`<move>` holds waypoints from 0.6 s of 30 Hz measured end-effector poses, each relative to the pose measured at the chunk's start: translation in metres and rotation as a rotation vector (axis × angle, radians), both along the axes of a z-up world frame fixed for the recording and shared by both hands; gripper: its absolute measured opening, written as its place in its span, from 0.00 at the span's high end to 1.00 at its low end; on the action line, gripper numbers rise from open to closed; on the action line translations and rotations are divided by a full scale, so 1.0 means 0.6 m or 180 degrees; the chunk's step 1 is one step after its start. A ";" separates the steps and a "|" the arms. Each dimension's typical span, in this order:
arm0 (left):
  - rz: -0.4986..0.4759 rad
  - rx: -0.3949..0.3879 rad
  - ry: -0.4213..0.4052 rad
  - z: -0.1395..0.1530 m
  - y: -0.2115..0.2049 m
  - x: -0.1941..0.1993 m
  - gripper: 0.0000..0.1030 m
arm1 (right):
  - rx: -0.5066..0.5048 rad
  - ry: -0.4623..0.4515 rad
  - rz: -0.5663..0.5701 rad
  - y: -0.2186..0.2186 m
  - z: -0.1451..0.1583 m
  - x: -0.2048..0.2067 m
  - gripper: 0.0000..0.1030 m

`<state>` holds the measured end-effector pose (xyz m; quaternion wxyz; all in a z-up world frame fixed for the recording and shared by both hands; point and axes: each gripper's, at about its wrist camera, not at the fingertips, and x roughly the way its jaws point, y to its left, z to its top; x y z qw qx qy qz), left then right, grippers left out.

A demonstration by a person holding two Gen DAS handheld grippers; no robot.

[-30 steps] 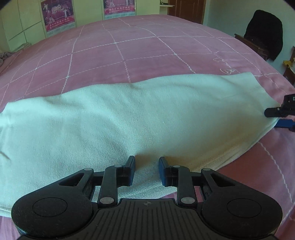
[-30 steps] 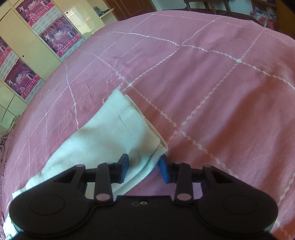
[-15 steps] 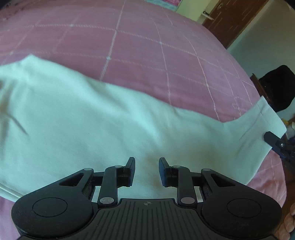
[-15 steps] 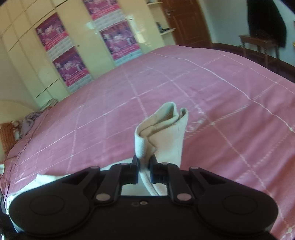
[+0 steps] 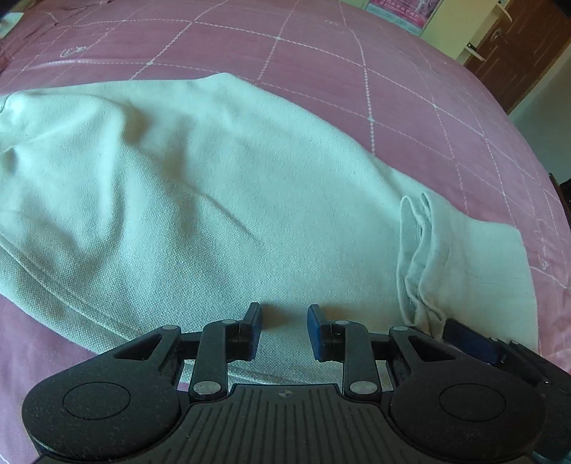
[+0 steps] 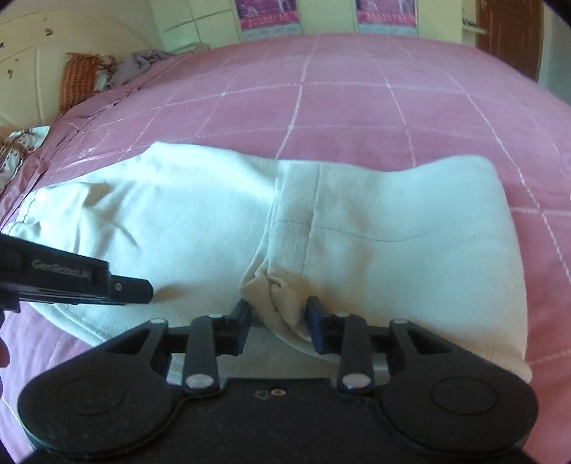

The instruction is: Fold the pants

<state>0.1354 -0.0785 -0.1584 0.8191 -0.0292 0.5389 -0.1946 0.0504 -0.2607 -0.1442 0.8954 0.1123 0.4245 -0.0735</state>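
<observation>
Pale cream pants (image 5: 200, 200) lie on the pink checked bedspread (image 5: 357, 71), with the leg end folded back over the rest; the folded flap (image 6: 399, 235) shows in the right wrist view. My left gripper (image 5: 283, 326) is open and empty, low over the near edge of the pants. My right gripper (image 6: 278, 323) is open, its jaws on either side of the bunched hem (image 6: 282, 296) of the flap without pinching it. The right gripper's fingertips (image 5: 467, 339) show at the lower right of the left wrist view. The left gripper (image 6: 121, 287) shows at the left of the right wrist view.
The bedspread (image 6: 357, 92) stretches far beyond the pants. Pillows and crumpled bedding (image 6: 107, 71) lie at the far left. Cupboards with posters (image 6: 271, 14) stand behind the bed, and a brown door (image 5: 514, 53) is at the far right.
My right gripper carried the pinched leg end over onto the pants, laid it down and opened. My left gripper stayed open and shifted along the near edge of the pants.
</observation>
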 end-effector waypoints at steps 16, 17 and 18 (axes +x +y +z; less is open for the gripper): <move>0.0018 -0.1054 0.0569 -0.012 -0.113 -0.040 0.56 | 0.0426 -0.0687 -0.0826 -0.177 0.078 -0.163 0.33; 0.0040 -0.1048 0.0606 -0.020 -0.120 -0.042 0.64 | 0.0437 -0.0687 -0.0860 -0.181 0.073 -0.170 0.33; 0.0122 -0.1055 0.0632 -0.029 -0.121 -0.044 0.82 | 0.0444 -0.0697 -0.0896 -0.186 0.072 -0.177 0.33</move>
